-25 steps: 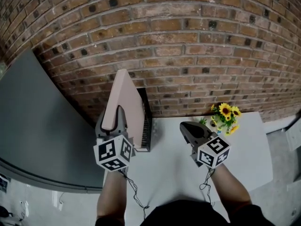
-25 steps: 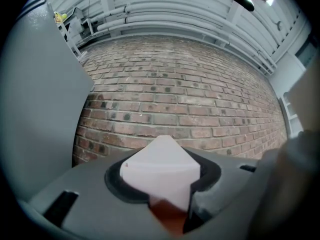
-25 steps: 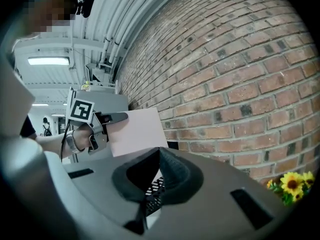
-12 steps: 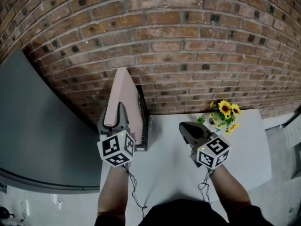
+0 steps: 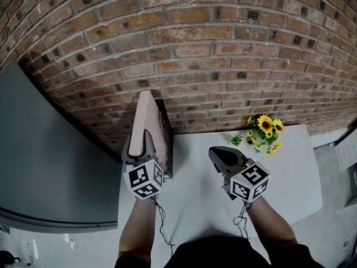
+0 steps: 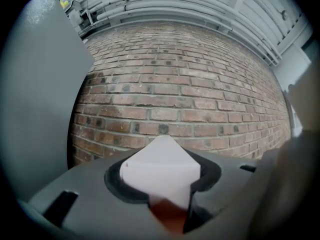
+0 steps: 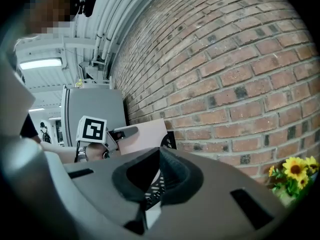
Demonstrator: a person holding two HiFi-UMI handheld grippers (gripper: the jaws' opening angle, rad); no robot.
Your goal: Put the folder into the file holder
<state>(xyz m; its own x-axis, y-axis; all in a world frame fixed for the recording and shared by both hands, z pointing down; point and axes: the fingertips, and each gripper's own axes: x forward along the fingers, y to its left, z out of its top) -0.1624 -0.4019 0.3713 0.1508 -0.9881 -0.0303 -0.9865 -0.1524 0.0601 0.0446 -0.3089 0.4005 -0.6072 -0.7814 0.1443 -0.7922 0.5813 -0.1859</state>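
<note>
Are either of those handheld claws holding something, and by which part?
The left gripper holds the pink folder by its near edge; the right gripper is shut on nothing.

The file holder (image 5: pixel 167 144) stands at the desk's (image 5: pixel 290 172) left rear against the brick wall (image 5: pixel 195 66) — folder (image 5: pixel 146 116) upright alongside, flowers (image 5: pixel 263 132) well right.

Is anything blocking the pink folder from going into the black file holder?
Nothing visible does. The flat pink folder, clamped upright in the left gripper, is right at the black mesh file holder. The shut right gripper and yellow sunflowers stand clear to the right.
</note>
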